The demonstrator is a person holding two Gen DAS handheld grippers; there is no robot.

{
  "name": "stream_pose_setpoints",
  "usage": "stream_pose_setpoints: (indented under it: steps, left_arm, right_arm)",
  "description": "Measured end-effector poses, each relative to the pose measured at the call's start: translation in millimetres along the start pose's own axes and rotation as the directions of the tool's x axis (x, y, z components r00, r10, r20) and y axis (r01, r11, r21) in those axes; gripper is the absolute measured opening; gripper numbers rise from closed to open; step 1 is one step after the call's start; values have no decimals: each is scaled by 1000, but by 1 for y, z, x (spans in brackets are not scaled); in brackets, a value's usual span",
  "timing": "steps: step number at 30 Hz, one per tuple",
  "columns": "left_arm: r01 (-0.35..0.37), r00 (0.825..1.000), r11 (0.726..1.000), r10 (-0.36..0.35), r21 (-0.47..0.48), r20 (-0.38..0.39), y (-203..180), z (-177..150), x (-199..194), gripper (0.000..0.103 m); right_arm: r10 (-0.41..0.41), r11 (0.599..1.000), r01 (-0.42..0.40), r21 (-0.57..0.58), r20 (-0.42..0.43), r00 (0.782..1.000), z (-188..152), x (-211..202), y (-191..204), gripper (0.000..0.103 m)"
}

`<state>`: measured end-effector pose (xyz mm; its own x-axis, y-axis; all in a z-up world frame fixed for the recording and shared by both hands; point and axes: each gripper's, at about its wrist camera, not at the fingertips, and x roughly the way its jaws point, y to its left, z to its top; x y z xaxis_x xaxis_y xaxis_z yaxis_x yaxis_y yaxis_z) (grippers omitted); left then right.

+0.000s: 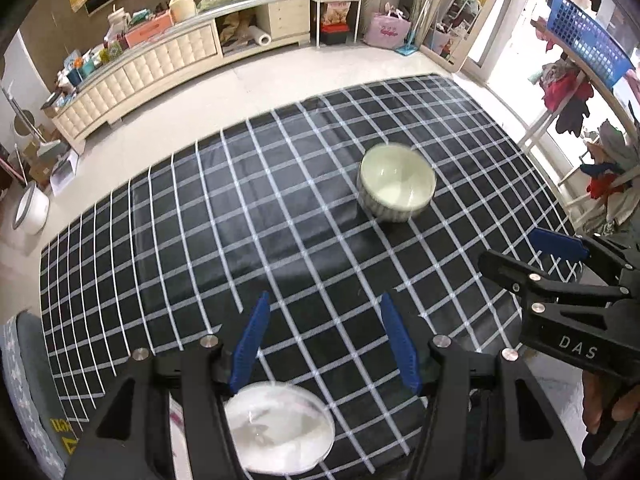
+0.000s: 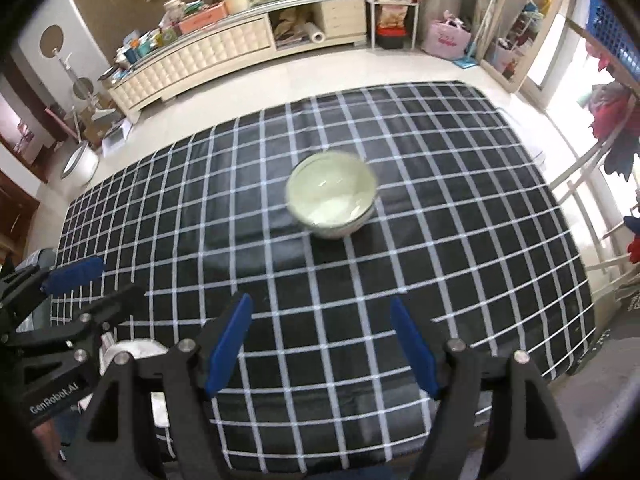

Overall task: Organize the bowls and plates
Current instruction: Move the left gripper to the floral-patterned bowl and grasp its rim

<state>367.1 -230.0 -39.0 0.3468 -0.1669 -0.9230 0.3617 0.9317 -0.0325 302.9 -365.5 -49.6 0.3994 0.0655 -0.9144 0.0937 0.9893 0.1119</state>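
Observation:
A pale green bowl [image 1: 397, 182] stands upright on the black checked tablecloth [image 1: 240, 220], right of centre and far from my left gripper [image 1: 326, 308]; it also shows in the right wrist view [image 2: 332, 194] straight ahead of my right gripper [image 2: 320, 312]. A white plate [image 1: 280, 428] lies at the near table edge, just below and behind the left gripper's fingers; a sliver of it shows in the right wrist view [image 2: 138, 350]. Both grippers are open and empty above the near part of the table. The right gripper also shows at the right in the left wrist view [image 1: 532, 254].
The tablecloth [image 2: 440, 200] covers the whole table. Behind it lie bare floor [image 1: 260, 76], a cream cabinet [image 1: 160, 64] loaded with clutter, a white round bin [image 1: 32, 208] at left, and a clothes rack with a blue basket [image 1: 584, 40] at right.

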Motion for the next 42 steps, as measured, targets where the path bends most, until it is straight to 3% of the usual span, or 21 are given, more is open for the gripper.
stream_pose_setpoints:
  steps: [10, 15, 22, 25, 28, 33, 35, 39, 42]
  left_arm:
    - [5, 999, 1000, -4, 13, -54, -23, 62, 48, 56]
    - [-11, 997, 1000, 12, 14, -72, -26, 82, 78, 56]
    - [-6, 987, 1000, 2, -24, -158, -24, 103, 138, 56]
    - [41, 990, 998, -47, -43, -133, -26, 109, 152, 56]
    - [28, 991, 999, -31, -24, -131, -31, 113, 168, 56]
    - [16, 990, 1000, -17, -4, -142, -32, 117, 183, 55]
    - [28, 991, 1000, -26, 8, -132, -32, 116, 187, 51]
    - [14, 986, 999, -6, 44, -165, -37, 116, 199, 23]
    - [20, 982, 998, -10, 55, -188, -40, 112, 208, 17]
  right_arm:
    - [26, 998, -24, 56, -28, 999, 42, 38, -43, 76]
    - [45, 996, -42, 76, -41, 998, 54, 61, -56, 76]
    - [48, 996, -42, 80, -71, 996, 69, 98, -63, 76]
    - [78, 993, -70, 98, -83, 993, 73, 115, -66, 76]
    - [68, 991, -56, 120, -103, 992, 74, 127, -70, 75]
    - [81, 990, -63, 125, -141, 987, 73, 143, -71, 52]
    - [107, 987, -85, 135, -159, 982, 70, 148, -72, 45]
    - [133, 987, -118, 110, -136, 982, 68, 145, -69, 32]
    - [119, 991, -110, 76, -135, 984, 66, 143, -63, 26]
